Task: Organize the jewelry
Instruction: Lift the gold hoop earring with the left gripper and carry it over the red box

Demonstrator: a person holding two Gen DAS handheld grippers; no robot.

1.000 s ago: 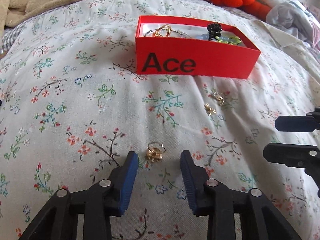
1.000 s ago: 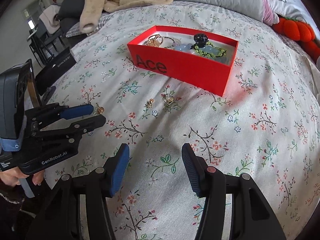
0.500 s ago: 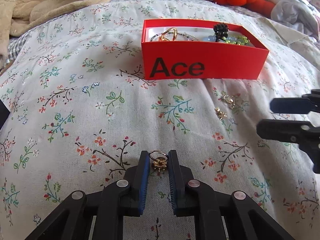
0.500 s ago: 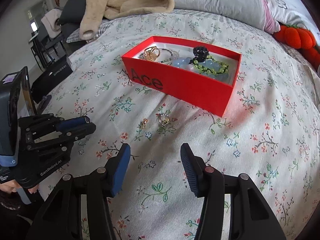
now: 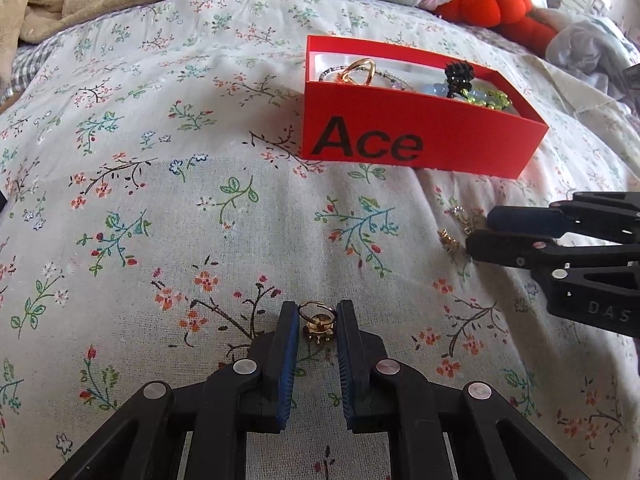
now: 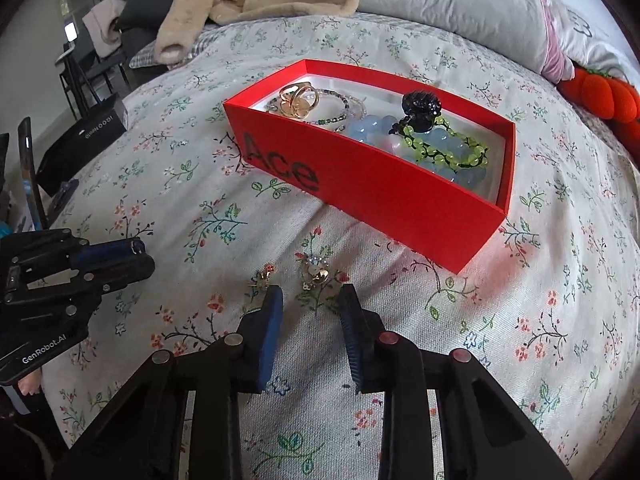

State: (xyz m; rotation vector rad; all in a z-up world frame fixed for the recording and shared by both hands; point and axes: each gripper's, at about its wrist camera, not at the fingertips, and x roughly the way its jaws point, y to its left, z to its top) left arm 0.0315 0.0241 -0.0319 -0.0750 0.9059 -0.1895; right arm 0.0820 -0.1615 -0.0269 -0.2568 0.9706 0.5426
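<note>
Since a second ago the left gripper (image 5: 317, 322) has shut on the gold ring (image 5: 317, 322) lying on the floral bedspread (image 5: 168, 208), while the right gripper (image 6: 310, 300) has slid forward, jaws closing on nothing yet. A pale ring (image 6: 316, 274) lies just ahead between its tips, a small gold earring (image 6: 262, 277) just left; the red box (image 6: 384, 188) sits beyond.

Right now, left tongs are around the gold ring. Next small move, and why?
Probably lift the left tongs straight up a little, then carry toward the red box. The pads look closed on the gold ring, which lies on the floral bedspread. The box is open-topped, with jewelry already inside.
</note>
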